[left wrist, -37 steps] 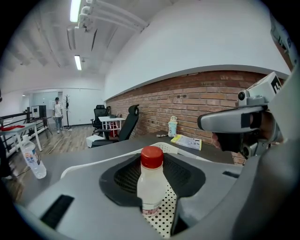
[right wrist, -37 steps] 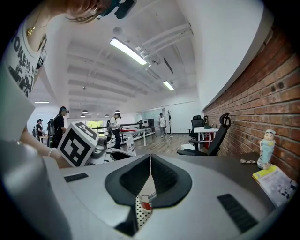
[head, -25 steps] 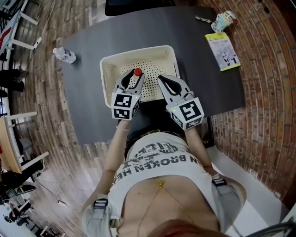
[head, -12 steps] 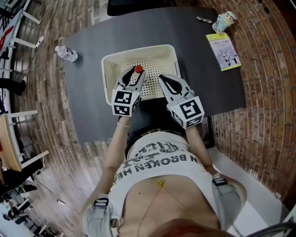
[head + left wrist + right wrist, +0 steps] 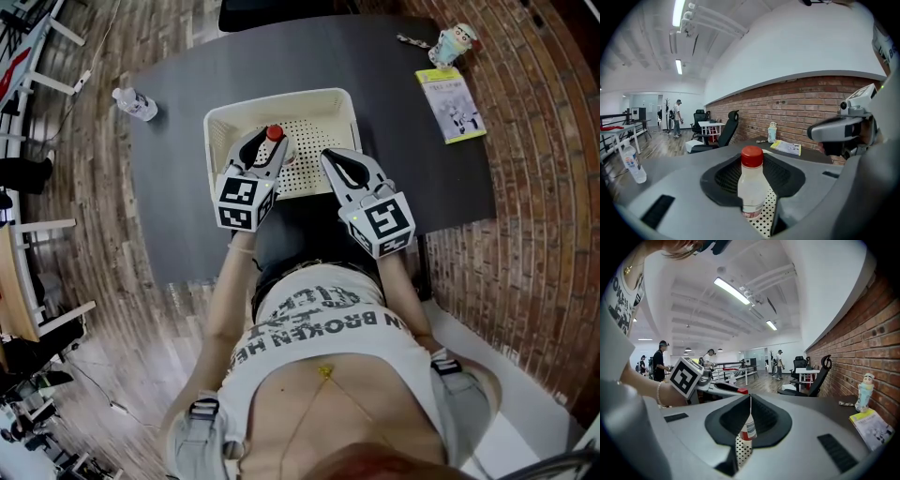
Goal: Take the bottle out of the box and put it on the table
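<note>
From above, the left gripper [image 5: 265,147] pinches the bottle [image 5: 274,134]. Both have shifted slightly since a second ago, the red cap now a touch deeper over the box [image 5: 281,97] — I judge the lift barely begun, the table [image 5: 412,141] not reached. The left gripper view shows the bottle upright between the pads, with the box's dotted floor beneath. In the right gripper view, the right gripper [image 5: 749,404] is pressed together and empty — the bottle shows beyond it.

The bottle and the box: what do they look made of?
The bottle looks like translucent plastic: cloudy whitish walls with a dull sheen. Its cap is opaque red, probably plastic. The box is cream moulded plastic by the look, matte, with a rounded rim and a floor of regular punched holes.
</note>
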